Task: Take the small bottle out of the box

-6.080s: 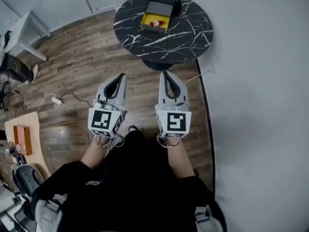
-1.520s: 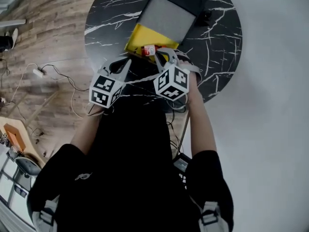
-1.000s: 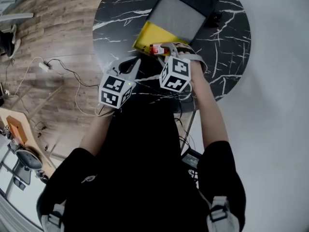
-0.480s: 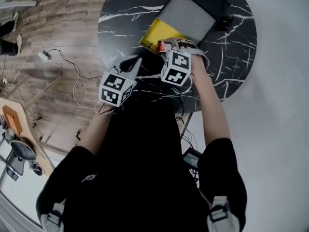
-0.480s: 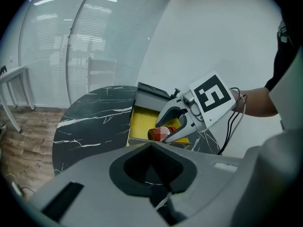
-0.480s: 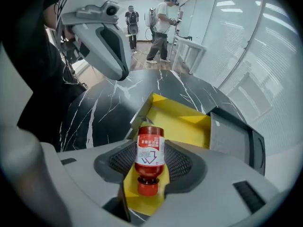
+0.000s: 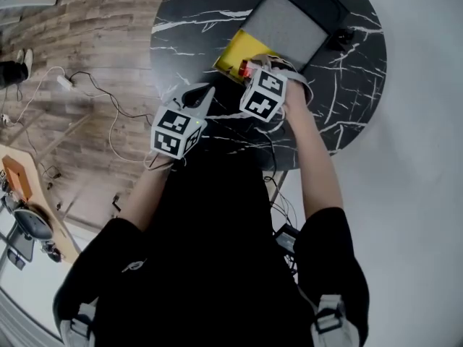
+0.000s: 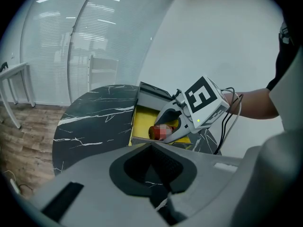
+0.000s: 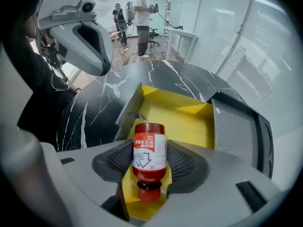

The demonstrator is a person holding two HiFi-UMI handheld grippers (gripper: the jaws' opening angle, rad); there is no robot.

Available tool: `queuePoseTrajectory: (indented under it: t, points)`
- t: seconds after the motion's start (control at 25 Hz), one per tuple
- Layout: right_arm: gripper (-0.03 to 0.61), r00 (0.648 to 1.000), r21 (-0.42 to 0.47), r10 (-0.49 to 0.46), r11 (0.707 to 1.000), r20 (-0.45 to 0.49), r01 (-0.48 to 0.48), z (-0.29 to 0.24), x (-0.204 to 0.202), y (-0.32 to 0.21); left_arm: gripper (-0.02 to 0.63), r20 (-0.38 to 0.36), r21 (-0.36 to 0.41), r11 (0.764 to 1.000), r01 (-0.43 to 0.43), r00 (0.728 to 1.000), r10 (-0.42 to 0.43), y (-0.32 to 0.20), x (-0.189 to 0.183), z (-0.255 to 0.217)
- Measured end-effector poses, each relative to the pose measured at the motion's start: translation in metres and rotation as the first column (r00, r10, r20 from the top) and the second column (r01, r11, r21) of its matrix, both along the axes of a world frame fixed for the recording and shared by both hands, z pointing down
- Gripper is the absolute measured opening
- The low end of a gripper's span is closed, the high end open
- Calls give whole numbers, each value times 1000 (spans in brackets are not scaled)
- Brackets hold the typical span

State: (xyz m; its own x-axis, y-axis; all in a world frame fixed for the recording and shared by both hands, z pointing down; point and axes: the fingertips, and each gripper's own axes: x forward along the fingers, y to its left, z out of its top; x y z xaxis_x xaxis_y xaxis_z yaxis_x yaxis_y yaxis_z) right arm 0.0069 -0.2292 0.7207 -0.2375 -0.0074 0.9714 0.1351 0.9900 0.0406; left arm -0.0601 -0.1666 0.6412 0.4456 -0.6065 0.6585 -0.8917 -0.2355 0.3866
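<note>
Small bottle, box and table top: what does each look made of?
Small bottle: likely clear glossy plastic or glass, red contents showing through, printed label.
Box: probably cardboard, matte yellow inside, folded flaps.
Table top: black with white veins, slight sheen; marble or marble-look laminate.

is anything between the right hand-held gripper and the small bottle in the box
Nothing visible does. The right hand-held gripper, whose jaws have just been opening, flanks the small bottle lying in the open yellow box. No flap or wall sits between its jaws and the bottle, and nothing covers it from above.
</note>
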Motion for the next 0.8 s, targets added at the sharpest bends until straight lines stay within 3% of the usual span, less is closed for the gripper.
queuePoseTrajectory:
  t: [0.32,0.52,0.8]
  points:
    - [215,998,11,58,998,-38,-58,8,-1,-3,-2,-5,4,1000,-13,1000,13,0,-8,-2]
    - [213,989,45,143,989,25,-144,4,-3,-6,-2,-15,25,1000,-13,1000,14,-7,-16,-13]
    - [213,961,86,253,961,113,-264,-10,-4,-12,-2,-1,45,996,-83,997,83,-17,-13,-20]
